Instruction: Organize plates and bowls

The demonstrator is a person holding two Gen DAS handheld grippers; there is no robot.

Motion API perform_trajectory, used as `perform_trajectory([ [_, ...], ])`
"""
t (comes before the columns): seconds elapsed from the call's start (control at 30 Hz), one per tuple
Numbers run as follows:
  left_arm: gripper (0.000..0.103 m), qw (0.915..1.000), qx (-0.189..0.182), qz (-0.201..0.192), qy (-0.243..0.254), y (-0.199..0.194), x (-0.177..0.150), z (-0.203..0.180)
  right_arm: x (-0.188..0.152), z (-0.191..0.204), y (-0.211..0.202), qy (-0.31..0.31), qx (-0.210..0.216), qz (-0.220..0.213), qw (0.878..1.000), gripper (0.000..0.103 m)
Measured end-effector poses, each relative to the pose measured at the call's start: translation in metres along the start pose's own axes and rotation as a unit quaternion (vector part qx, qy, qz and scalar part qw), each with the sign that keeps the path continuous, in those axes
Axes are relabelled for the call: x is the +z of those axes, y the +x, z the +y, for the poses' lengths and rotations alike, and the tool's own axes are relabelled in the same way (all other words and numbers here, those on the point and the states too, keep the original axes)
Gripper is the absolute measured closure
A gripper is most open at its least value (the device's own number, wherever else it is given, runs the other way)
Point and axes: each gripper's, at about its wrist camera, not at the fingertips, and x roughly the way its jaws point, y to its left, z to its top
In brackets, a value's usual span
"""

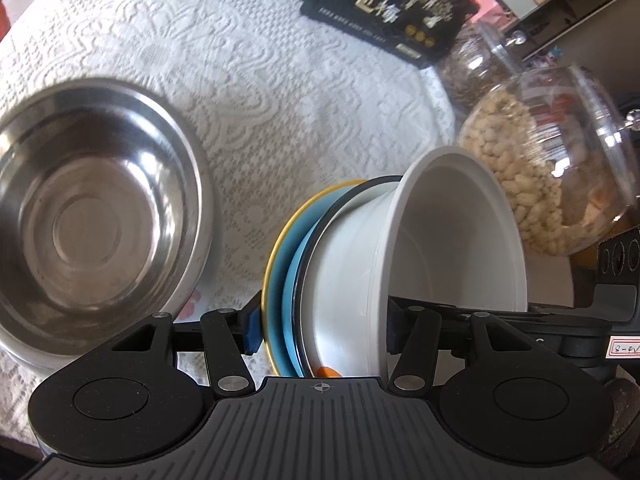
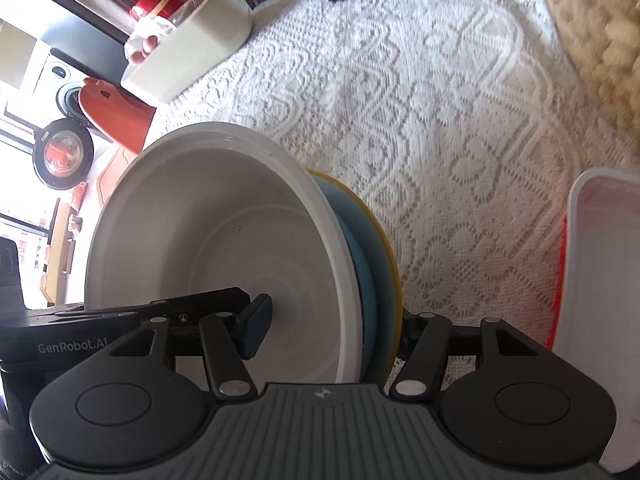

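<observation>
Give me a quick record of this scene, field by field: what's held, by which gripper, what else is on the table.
held: stack of white bowl and blue plate, tipped on edge
left gripper: shut on the stack, one finger each side
right gripper: shut on the stack, one pad inside the bowl
steel bowl: upright on the tablecloth, apart from the stack
also there: peanut jar, black box

Both wrist views close, angled down; share white bowl (image 1: 440, 240).
</observation>
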Motion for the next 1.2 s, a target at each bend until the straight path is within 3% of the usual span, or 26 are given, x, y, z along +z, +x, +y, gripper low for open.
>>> perform_trajectory([
  [0.27,0.045,0.9993,-0.012,-0.011,0.033,-0.050,0.029,-0.011,0.016,0.039,-0.038,-0.008,0.002,-0.041,0.999,0.042],
  [0.47,0.045,0.9986,0.001,-0.007,0.053,-0.094,0.053,0.018,0.030,0.095,-0.033,-0.026,0.028,-0.082,0.996,0.042],
  [0.63,0.045,0.9991,0.023,-0.027,0.023,-0.110,0.054,0.069,0.052,0.138,0.014,-0.058,0.042,-0.023,0.997,0.041],
  [0.8,0.045,0.9994,0.018,0.003,-0.031,-0.090,0.050,0.122,0.056,0.156,0.062,-0.070,0.036,0.030,0.996,0.042],
  [0.97,0.046,0.9987,0.032,0.032,-0.022,-0.068,0.048,0.147,0.052,0.156,0.096,-0.044,0.012,0.072,0.996,0.042],
  [1.2,0.048,0.9992,0.004,0.033,-0.022,-0.062,0.046,0.165,0.055,0.163,0.101,-0.051,-0.004,0.087,0.995,0.040],
])
